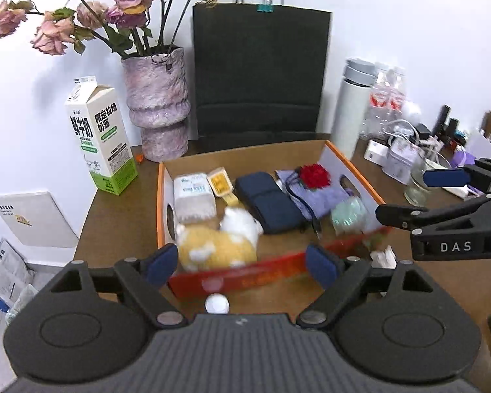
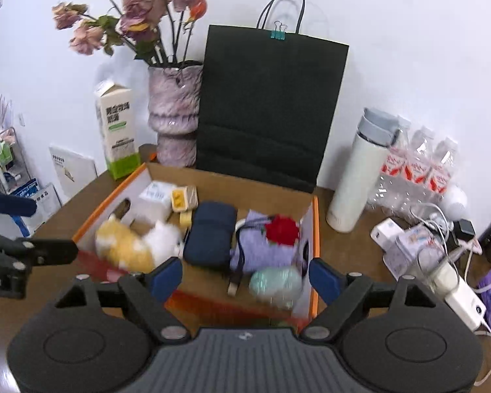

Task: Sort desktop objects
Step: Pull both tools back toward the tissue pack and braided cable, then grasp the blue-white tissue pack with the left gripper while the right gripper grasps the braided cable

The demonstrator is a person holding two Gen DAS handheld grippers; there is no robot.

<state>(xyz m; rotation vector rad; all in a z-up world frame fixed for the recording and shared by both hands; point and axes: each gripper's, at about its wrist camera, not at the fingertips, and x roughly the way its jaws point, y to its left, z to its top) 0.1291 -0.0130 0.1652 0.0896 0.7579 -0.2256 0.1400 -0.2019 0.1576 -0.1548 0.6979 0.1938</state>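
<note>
Above the near wall of the box [image 1: 162, 196], the left gripper [image 1: 242, 267] and right gripper [image 2: 245, 278] are held wide open and empty. Inside it, the plush toy [image 1: 217, 244] could be snagged and dragged out; a small white ball [image 1: 216, 304] just outside could be knocked off.

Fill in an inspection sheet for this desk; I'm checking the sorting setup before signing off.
Surface: brown table, crowded at its right end.
Job's things: cardboard box holds a plush toy, navy pouch, red flower, lilac cloth, mint bundle, tissue pack.
Clutter: milk carton, vase, black paper bag, thermos, water bottles, white ball.
Grippers: left gripper and right gripper open, nothing between the jaws.
Cables: white chargers and cords tangled at right.
Surroundings: white wall; papers on the floor at left.
</note>
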